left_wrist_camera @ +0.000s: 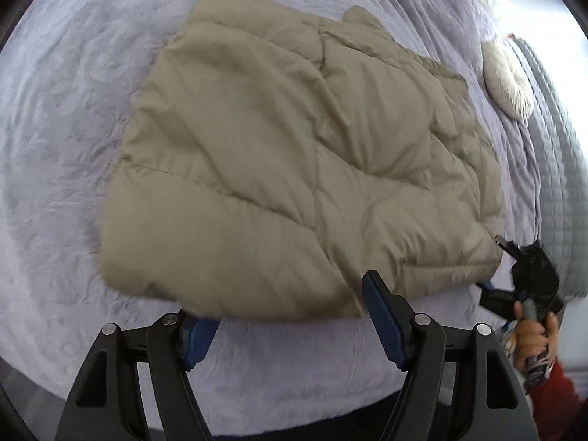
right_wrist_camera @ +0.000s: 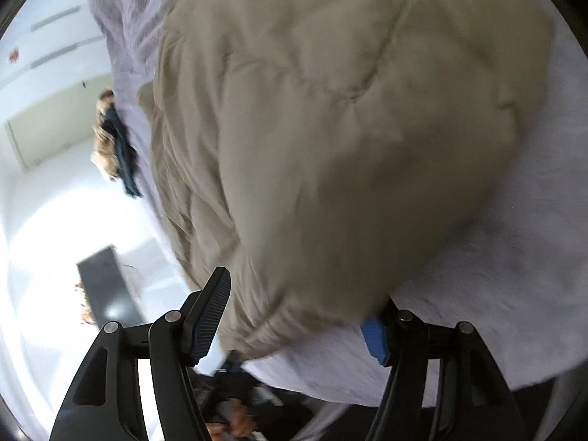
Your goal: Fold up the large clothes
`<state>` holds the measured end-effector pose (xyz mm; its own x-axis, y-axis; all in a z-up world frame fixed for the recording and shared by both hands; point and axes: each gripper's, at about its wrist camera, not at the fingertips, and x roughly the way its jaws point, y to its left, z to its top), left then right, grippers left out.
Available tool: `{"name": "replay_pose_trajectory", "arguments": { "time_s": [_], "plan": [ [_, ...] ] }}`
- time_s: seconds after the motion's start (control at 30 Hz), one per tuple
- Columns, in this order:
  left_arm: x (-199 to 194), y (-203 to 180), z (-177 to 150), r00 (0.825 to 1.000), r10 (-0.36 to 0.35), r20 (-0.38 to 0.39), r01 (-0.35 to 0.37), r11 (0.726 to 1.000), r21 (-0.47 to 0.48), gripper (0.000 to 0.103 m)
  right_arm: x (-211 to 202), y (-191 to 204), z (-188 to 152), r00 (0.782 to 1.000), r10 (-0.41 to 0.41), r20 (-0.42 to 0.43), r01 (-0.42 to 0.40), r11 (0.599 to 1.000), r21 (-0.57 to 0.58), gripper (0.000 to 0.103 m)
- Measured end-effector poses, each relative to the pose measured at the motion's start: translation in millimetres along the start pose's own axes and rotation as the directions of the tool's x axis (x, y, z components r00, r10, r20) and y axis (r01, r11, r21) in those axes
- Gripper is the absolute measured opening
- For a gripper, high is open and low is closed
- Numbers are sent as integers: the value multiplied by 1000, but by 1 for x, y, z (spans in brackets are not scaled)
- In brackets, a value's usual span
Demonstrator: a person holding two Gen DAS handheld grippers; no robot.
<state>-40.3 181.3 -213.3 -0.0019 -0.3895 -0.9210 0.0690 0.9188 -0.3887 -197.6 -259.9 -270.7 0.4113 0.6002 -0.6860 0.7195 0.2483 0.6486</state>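
A beige puffer jacket point(left_wrist_camera: 294, 154) lies folded into a thick block on a lavender bedspread point(left_wrist_camera: 62, 117). My left gripper point(left_wrist_camera: 283, 305) is open at the jacket's near edge. Its left finger is partly tucked under the hem and its right finger point(left_wrist_camera: 382, 316) lies beside the hem. My right gripper point(left_wrist_camera: 492, 268) shows at the jacket's near right corner, jaws spread. In the right wrist view the jacket point(right_wrist_camera: 349, 139) fills the frame and the right gripper point(right_wrist_camera: 297, 305) stands open around its near corner, the right finger mostly hidden under the fabric.
A white fluffy garment point(left_wrist_camera: 507, 81) lies at the far right of the bed beside a grey quilted surface point(left_wrist_camera: 558, 169). In the right wrist view a dark cloth on a tan furry item point(right_wrist_camera: 114, 143) sits at the bed's far edge, and a dark cabinet point(right_wrist_camera: 106, 286) stands on the floor.
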Motion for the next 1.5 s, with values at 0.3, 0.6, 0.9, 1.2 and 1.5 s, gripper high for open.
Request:
{"name": "replay_pose_trajectory", "arguments": {
  "time_s": [0.3,0.6,0.9,1.2,1.5],
  "plan": [
    [-43,-14,-8,997,72,8,-73,994,85,74,-50,54,-22,974,-174,145,187,979,-84,70],
    [-57,-25,11,990,121,71,-127,989,76,74,-49,121,-49,935,-273,227,330,905,-270,70],
    [-49,-26,29,984,144,102,-149,988,44,103,12,156,-66,924,-357,137,382,845,-373,70],
    [-40,-18,41,986,131,104,-137,989,53,103,48,164,-77,901,-416,127,427,791,-438,70],
    [-40,0,58,973,179,146,-191,979,71,103,70,175,-79,869,-470,157,480,720,-502,70]
  ]
}}
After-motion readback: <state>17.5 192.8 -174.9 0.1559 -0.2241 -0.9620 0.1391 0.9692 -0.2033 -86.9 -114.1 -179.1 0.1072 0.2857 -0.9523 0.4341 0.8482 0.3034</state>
